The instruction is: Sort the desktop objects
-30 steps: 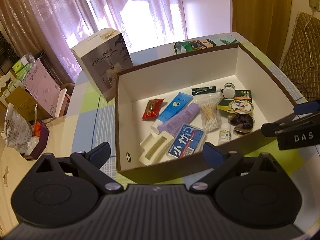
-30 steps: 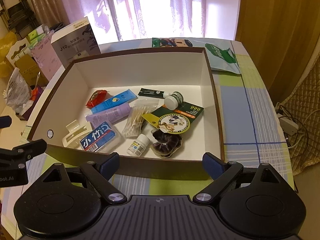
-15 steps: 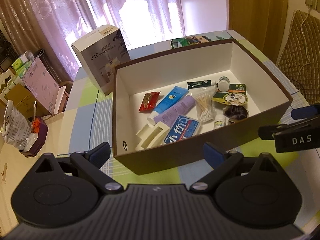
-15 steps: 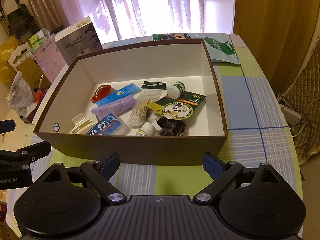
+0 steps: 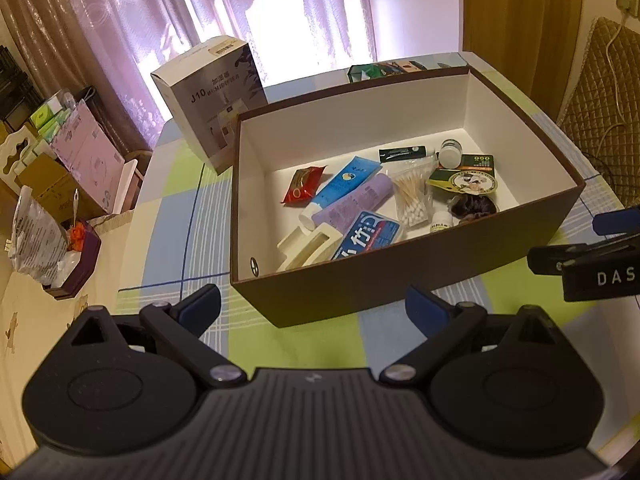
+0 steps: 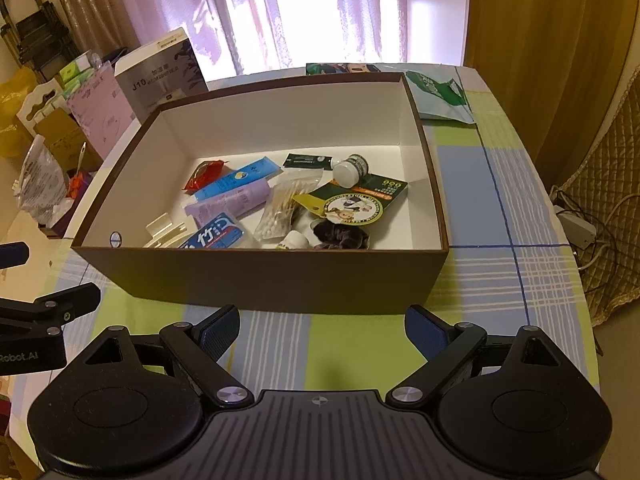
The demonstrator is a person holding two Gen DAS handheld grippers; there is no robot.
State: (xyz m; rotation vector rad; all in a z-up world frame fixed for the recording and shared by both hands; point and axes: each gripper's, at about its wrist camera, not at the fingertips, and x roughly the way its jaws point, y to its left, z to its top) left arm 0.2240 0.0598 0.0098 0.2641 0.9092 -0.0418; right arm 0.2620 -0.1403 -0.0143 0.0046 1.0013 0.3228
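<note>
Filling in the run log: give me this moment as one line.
left gripper: open, empty | right gripper: open, empty | brown box: holds sorted items | both grippers in front of box, apart

Each tool is seen as a matte black body with a ribbed central plate bearing a small crosshair mark at 12 o'clock. Two round black housings flank the plate, joined to angled black link arms by silver screws. The left gripper (image 5: 313,307) and right gripper (image 6: 322,327) are tipped with blue textured pads (image 6: 219,330). White lettering "DAS" is shown at 3 o'clock and "Robot.AI" at 9 o'clock.
</note>
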